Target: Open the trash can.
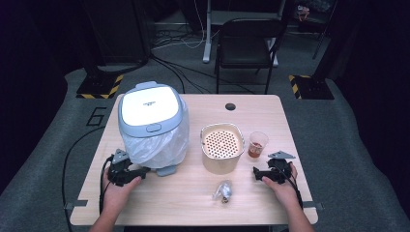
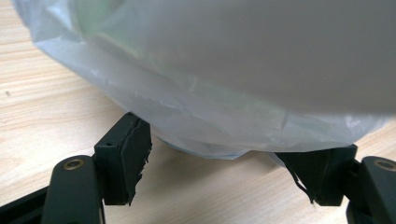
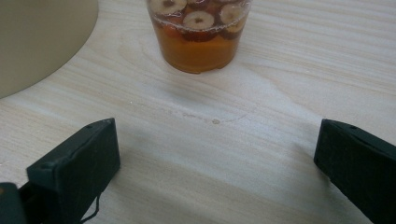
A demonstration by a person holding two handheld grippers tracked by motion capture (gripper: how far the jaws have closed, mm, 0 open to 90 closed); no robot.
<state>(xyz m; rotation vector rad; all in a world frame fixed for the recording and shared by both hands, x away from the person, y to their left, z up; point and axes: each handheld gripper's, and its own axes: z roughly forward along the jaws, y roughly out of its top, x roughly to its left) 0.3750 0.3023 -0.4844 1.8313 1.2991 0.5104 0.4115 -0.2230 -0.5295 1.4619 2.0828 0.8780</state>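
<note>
A small bin [image 1: 151, 112] with a white lid and a clear plastic liner bag [image 2: 219, 107] stands at the table's left. My left gripper [image 1: 137, 170] rests on the table just in front of it, open, with the bag hanging close between and above the jaws [image 2: 224, 175]. Right of centre stands a beige pot with a perforated strainer insert [image 1: 222, 145]. Beside it is a clear plastic cup [image 1: 257, 143] of amber liquid with sliced fruit [image 3: 198, 35]. My right gripper [image 1: 264, 170] sits open on the table a short way in front of the cup, nothing between its jaws [image 3: 217, 161].
A crumpled clear wrapper [image 1: 223, 190] lies near the front edge, between the two hands. The beige pot's wall [image 3: 37, 42] is at the left in the right gripper view. A black chair [image 1: 246, 43] stands beyond the light wooden table [image 1: 193, 203], which has a cable hole [image 1: 230, 106].
</note>
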